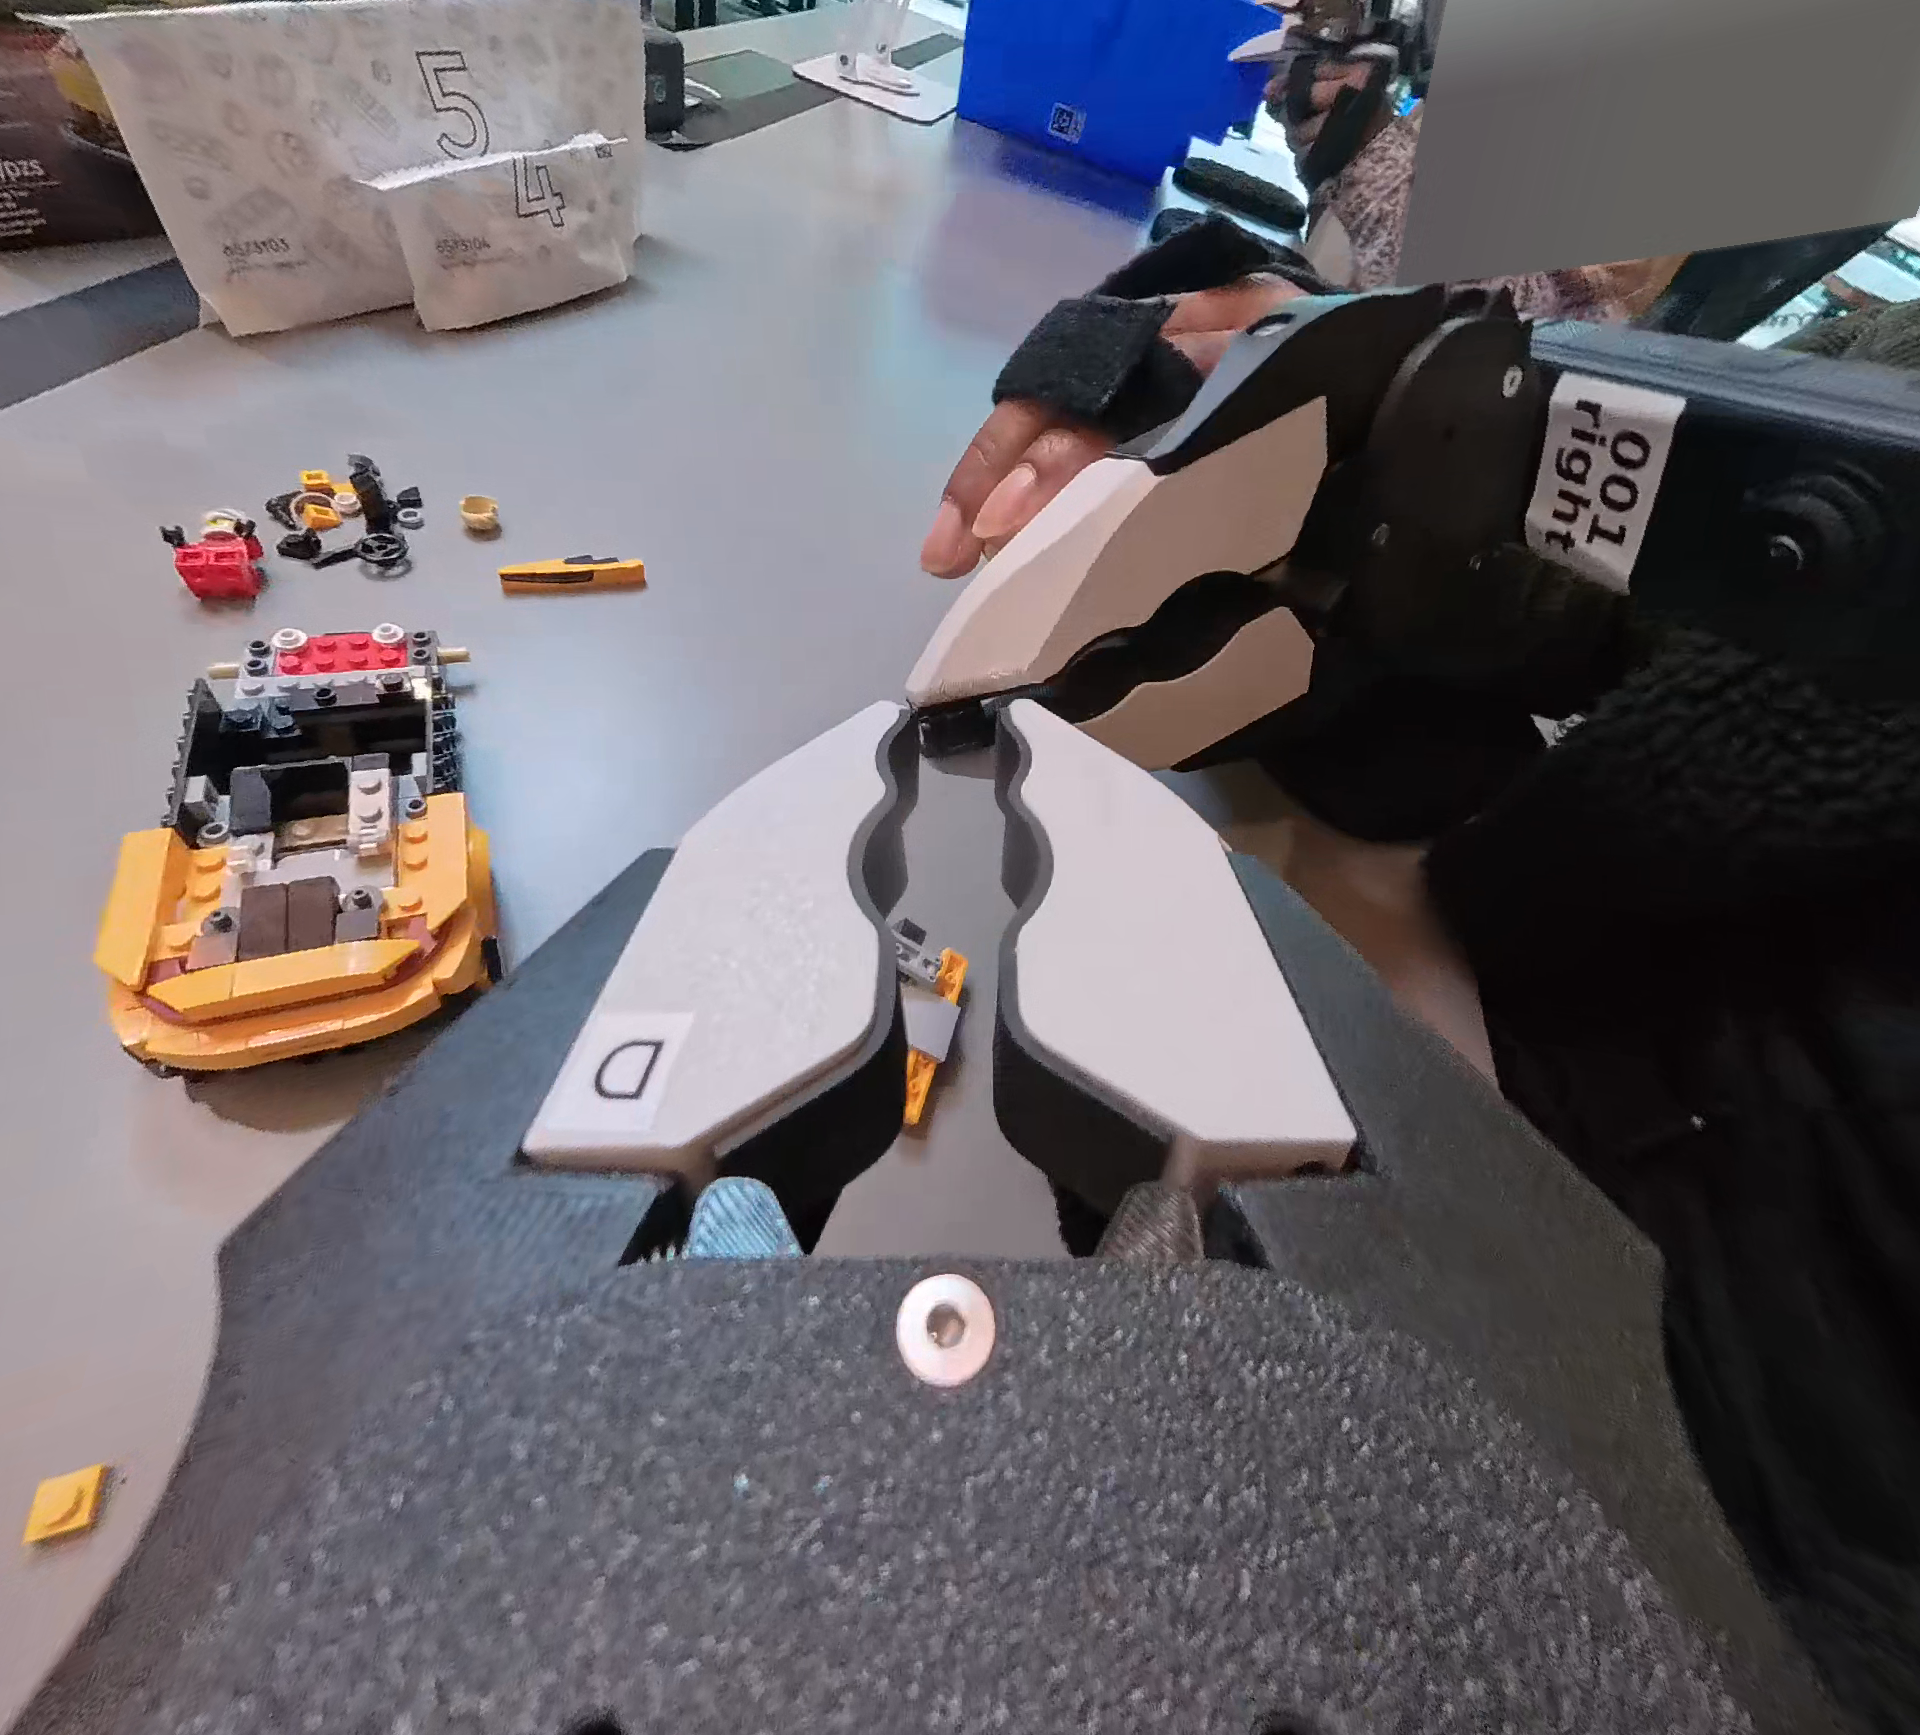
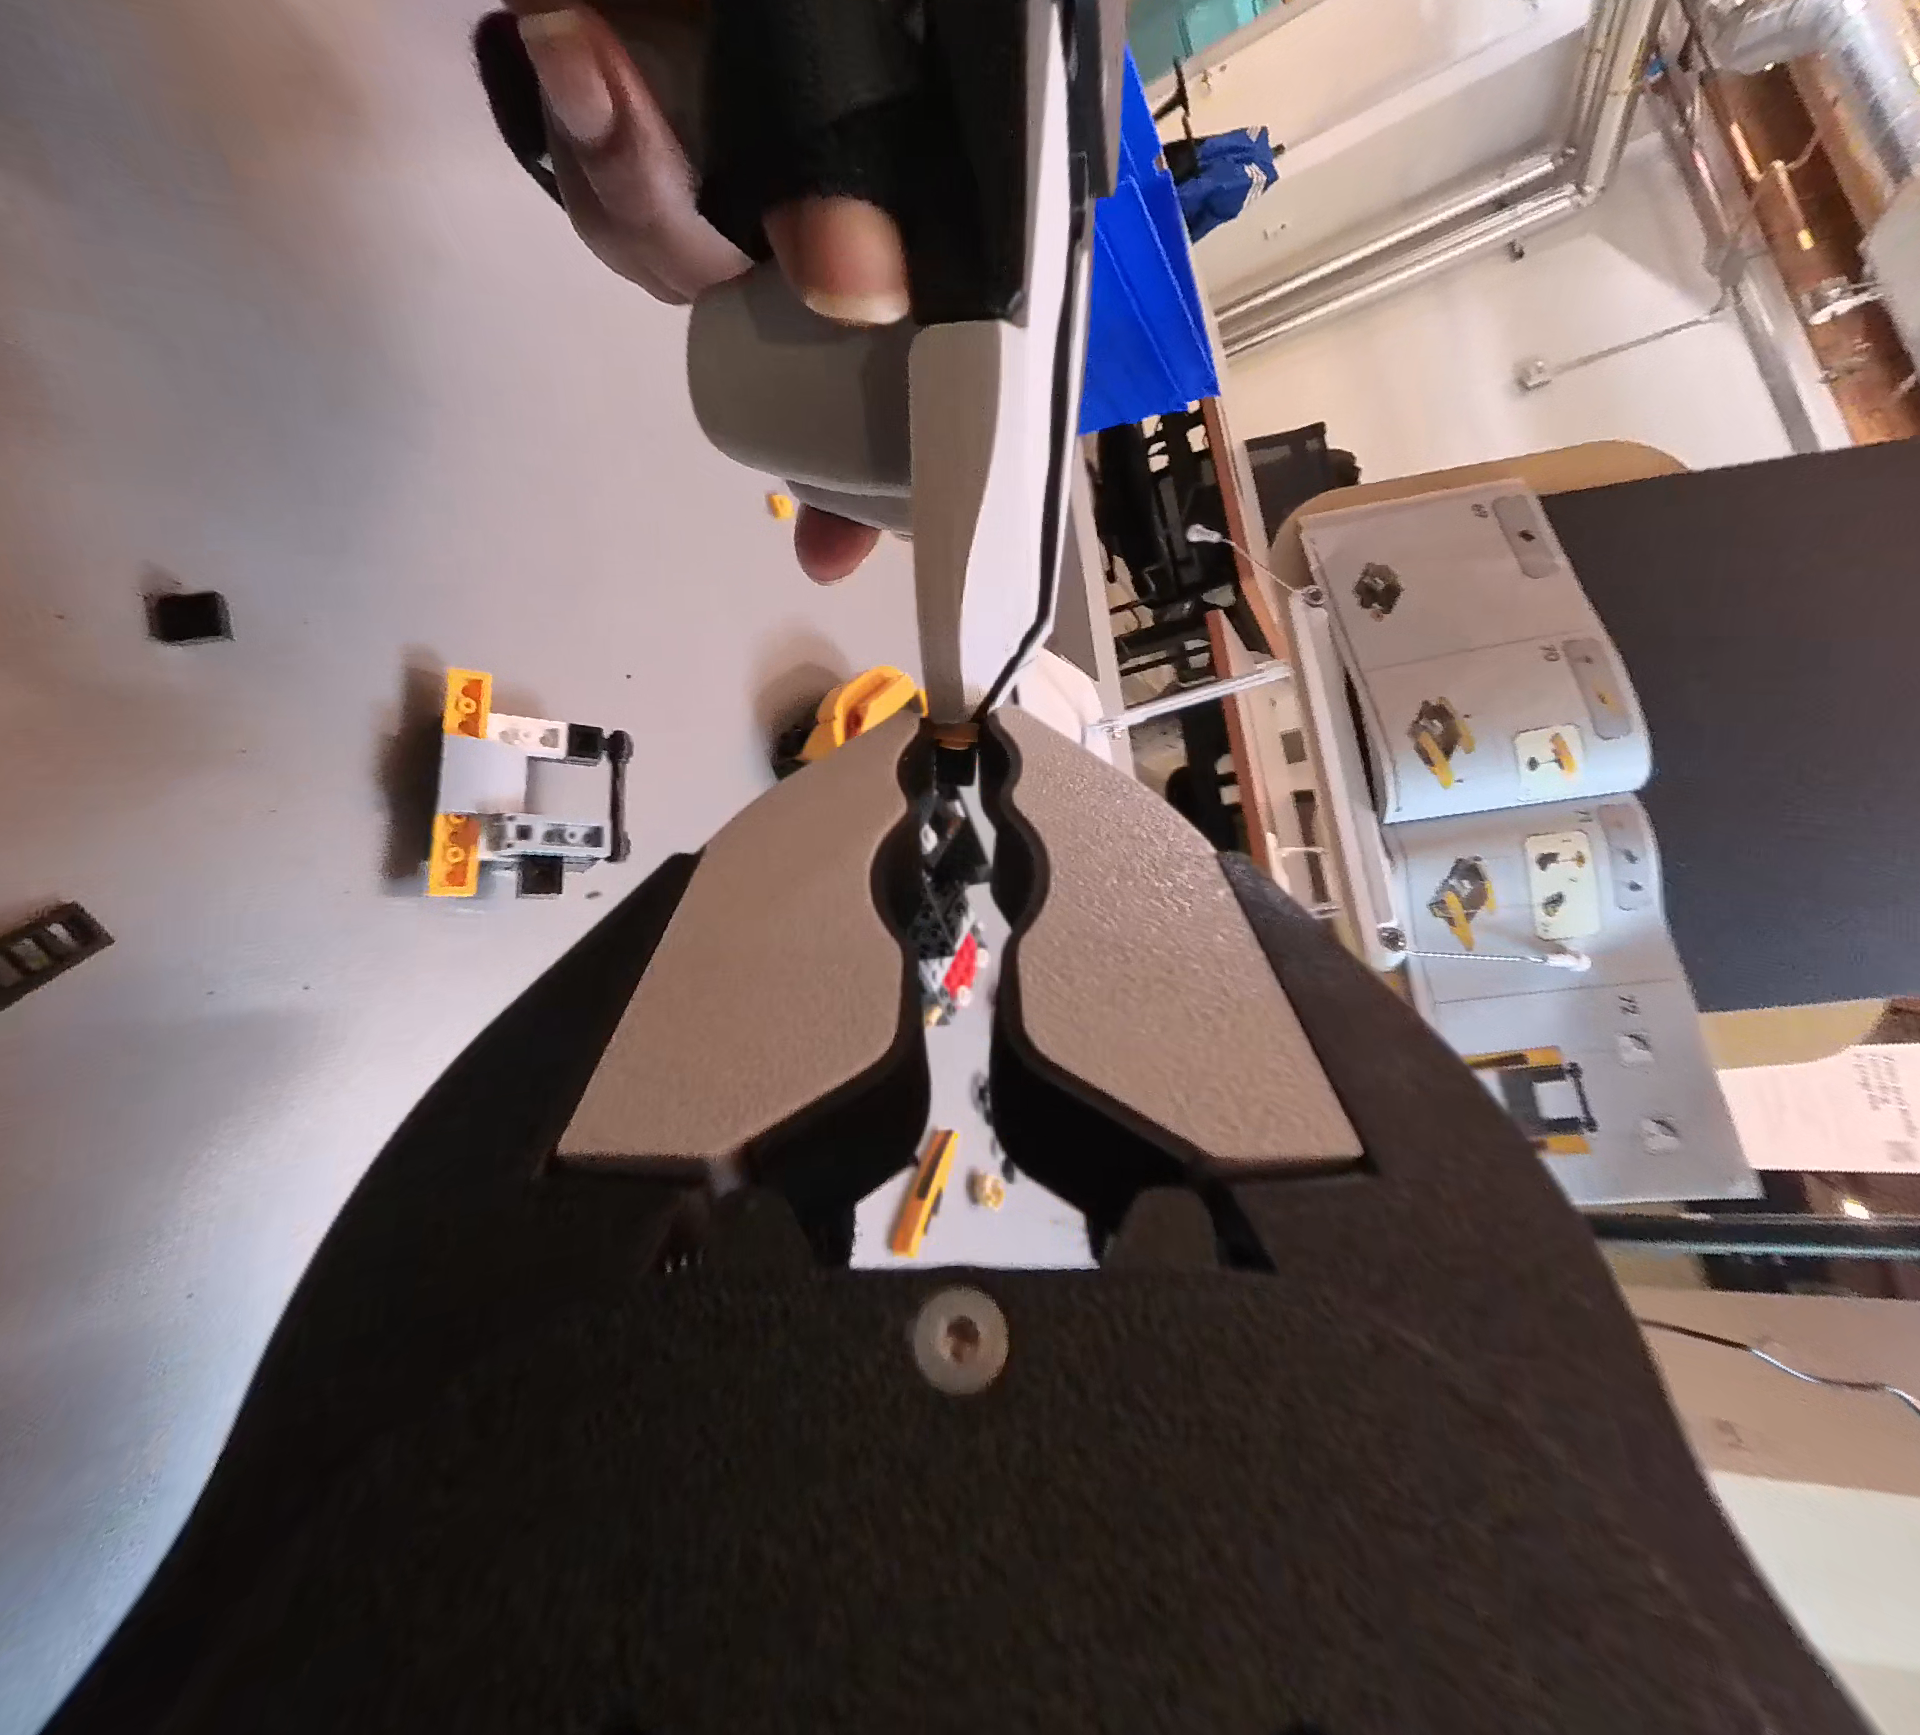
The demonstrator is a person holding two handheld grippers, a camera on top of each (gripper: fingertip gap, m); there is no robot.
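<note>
- Fingertips of both grippers meet on one small black plastic brick, held above the grey table.
- Left gripper pinches that brick, jaws nearly shut.
- Right gripper clamps the same brick, a tan round piece at its tip.
- Left of the brick sits a half-built yellow toy-brick car; beyond it, loose small parts.

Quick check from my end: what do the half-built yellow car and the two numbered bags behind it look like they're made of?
Yellow car: hard moulded plastic bricks, glossy, judging by the studs and sharp highlights. Numbered bags: apparently matte white paper, going by the creases and crimped, torn-looking tops; a coated film can't be ruled out.
</note>
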